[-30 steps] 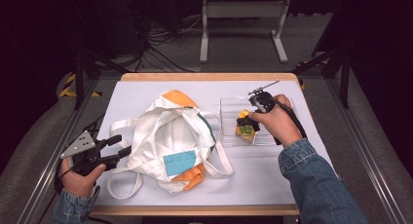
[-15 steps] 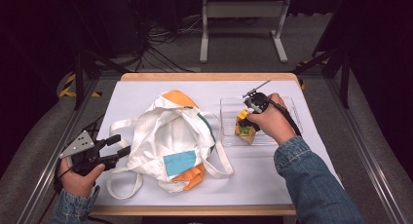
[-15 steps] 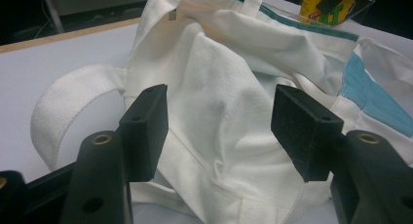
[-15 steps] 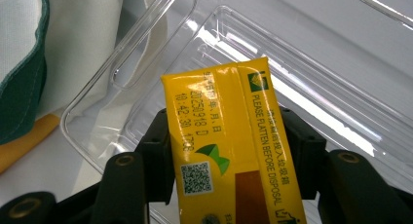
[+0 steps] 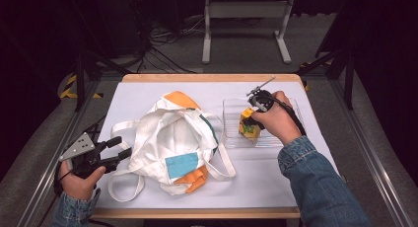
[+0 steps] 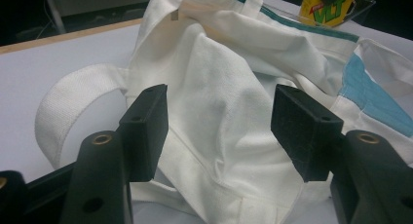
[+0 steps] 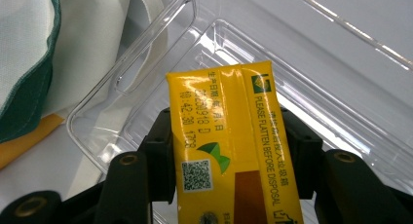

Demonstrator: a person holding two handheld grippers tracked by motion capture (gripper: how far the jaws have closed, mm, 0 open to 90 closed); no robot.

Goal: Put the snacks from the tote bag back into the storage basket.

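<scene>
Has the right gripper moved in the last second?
Yes. In the high view the right gripper, shut on the yellow carton, has shifted slightly away from the person, deeper over the clear tray, which stayed put.

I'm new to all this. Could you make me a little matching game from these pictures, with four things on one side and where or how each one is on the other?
Things:
1. yellow drink carton
2. white cloth tote bag
3. clear plastic tray
4. left gripper

States:
A. jaws apart, aimed at the bag
B. lying crumpled mid-table
C. clamped between the right gripper's jaws
D. on the table right of the bag

Pairs: 1-C, 2-B, 3-D, 4-A
</scene>
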